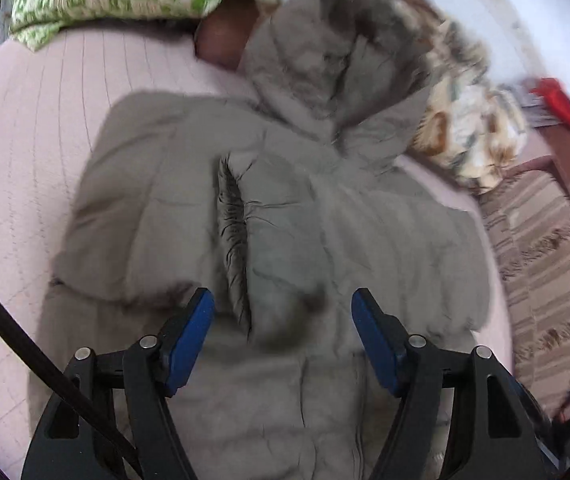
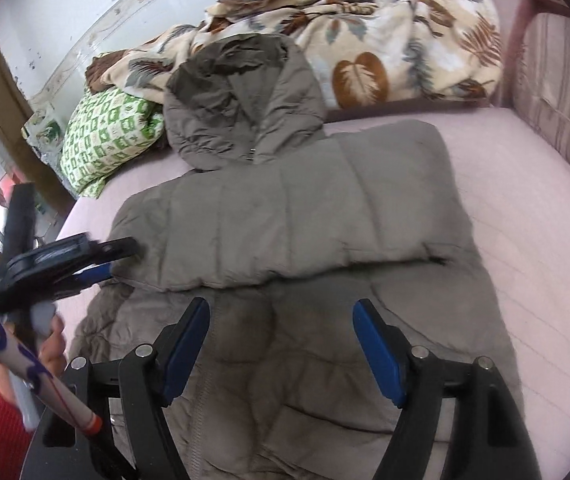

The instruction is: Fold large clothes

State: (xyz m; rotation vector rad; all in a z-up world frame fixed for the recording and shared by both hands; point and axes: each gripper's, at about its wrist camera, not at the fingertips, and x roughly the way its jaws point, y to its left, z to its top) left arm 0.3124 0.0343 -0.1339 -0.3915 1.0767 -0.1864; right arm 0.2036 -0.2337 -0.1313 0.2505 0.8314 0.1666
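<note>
Two wrist views, close above the same jacket (image 1: 285,220), facing its hood (image 2: 241,104).

- the grey padded coat (image 2: 293,216) runs off the bottom edge in both views, so its hem never shows
- left wrist view is smeared; the hood (image 1: 325,52) and the red thing (image 1: 561,104) at the right are too blurry to make out
- the coat's near part sits behind the right gripper (image 2: 281,340)
- the person's hand (image 2: 51,350) is mostly hidden behind the left gripper (image 2: 101,256)
</note>
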